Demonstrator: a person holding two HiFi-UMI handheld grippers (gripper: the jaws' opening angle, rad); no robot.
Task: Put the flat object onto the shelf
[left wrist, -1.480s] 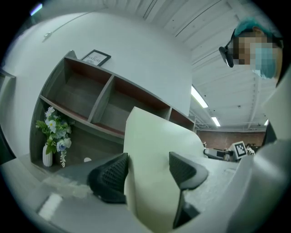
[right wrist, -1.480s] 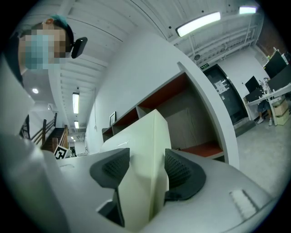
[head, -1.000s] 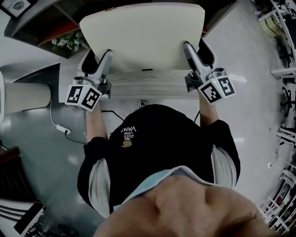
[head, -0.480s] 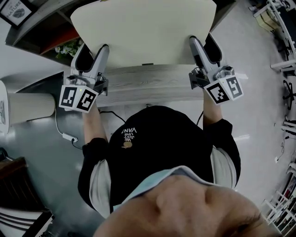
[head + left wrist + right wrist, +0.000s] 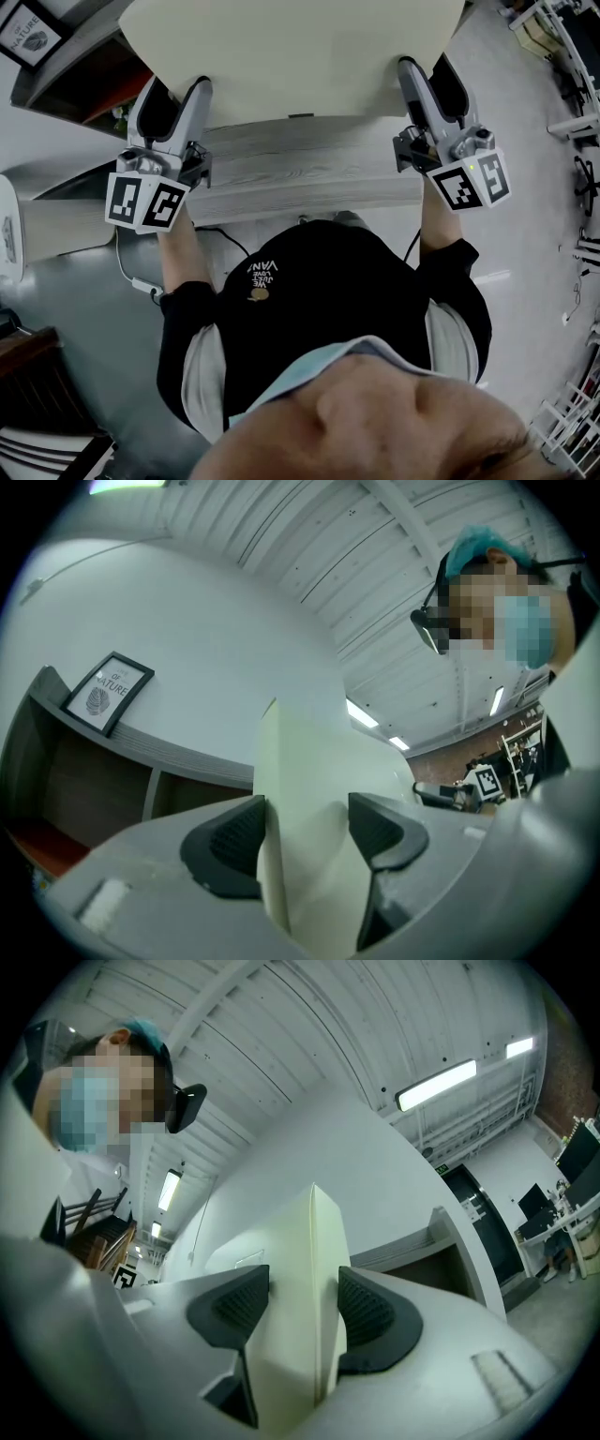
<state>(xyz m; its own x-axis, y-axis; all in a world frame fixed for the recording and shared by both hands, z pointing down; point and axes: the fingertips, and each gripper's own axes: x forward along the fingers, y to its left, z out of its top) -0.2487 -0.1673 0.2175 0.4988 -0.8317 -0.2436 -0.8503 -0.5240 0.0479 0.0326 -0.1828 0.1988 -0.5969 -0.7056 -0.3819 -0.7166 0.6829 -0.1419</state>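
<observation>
The flat object (image 5: 291,56) is running off the head view's top edge and covering part of the shelf (image 5: 70,52) at upper left. The framed picture (image 5: 28,33) is being clipped by that corner, its smaller print unreadable.

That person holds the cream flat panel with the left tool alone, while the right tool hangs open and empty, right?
Not quite. The right tool is also clamped on the cream flat panel, with its edge between the jaws, as the right gripper view shows. The left tool does grip the other side.
</observation>
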